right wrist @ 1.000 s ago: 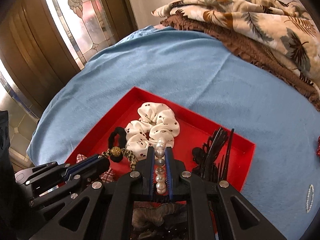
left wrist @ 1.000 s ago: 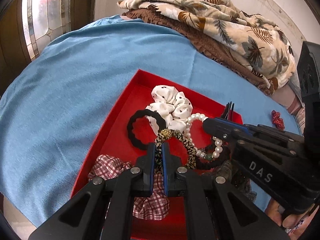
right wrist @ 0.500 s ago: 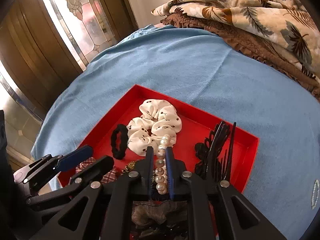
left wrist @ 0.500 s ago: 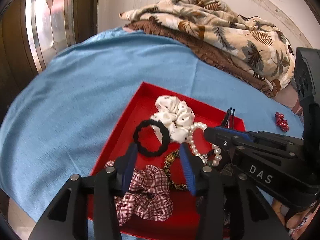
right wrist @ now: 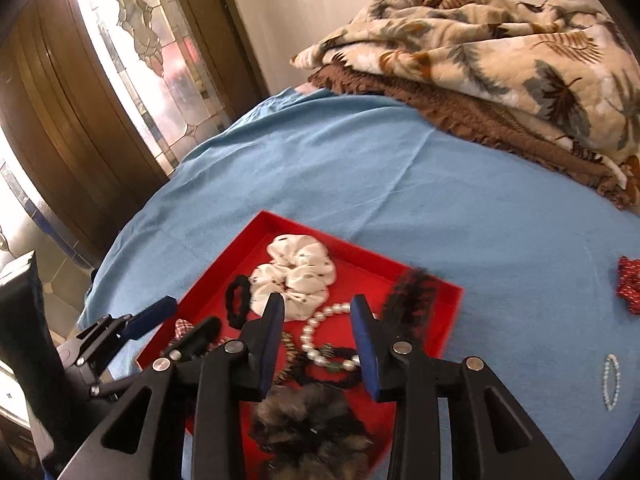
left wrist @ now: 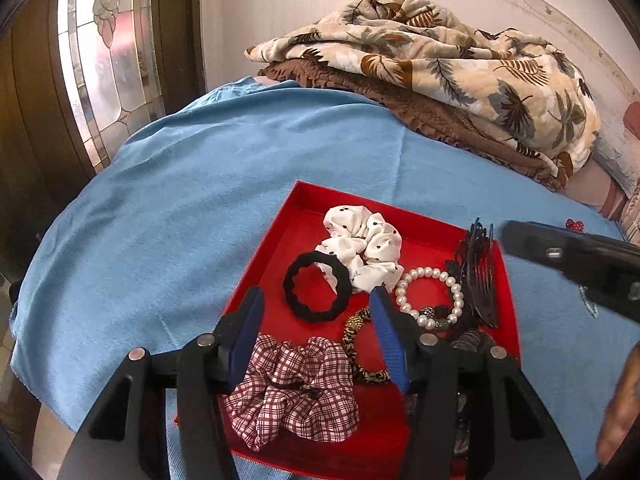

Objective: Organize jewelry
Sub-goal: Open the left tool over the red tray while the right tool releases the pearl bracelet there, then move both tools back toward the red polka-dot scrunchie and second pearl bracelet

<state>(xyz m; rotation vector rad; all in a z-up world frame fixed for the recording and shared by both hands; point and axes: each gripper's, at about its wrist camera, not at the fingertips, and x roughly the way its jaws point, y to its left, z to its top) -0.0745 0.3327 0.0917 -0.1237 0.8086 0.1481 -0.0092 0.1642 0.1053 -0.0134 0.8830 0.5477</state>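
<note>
A red tray [left wrist: 280, 240] on the blue cloth holds a white dotted scrunchie [left wrist: 360, 240], a black hair tie [left wrist: 316, 316], a plaid scrunchie [left wrist: 296, 392], a leopard-print band [left wrist: 352, 340], a pearl bracelet [left wrist: 430, 272] and a black comb [left wrist: 478, 272]. My left gripper [left wrist: 316, 300] hovers over the hair tie; its jaws are opening and grip nothing. My right gripper [right wrist: 317, 300] hangs above the pearl bracelet [right wrist: 320, 320], which lies loose in the tray [right wrist: 224, 264]. Its jaws are opening too, with nothing pressed between them.
Folded blankets [right wrist: 480, 60] are stacked at the far side of the blue cloth [right wrist: 400, 200]. A red bow [right wrist: 630, 284] and a small pearl piece [right wrist: 611, 380] lie on the cloth right of the tray. A furry scrunchie [right wrist: 312, 420] sits at the tray's near edge. A glass door stands left.
The left jaws let go of the leopard-print band and the right jaws let go of the pearl bracelet; both pieces now rest in the tray. The right gripper drew back and up.
</note>
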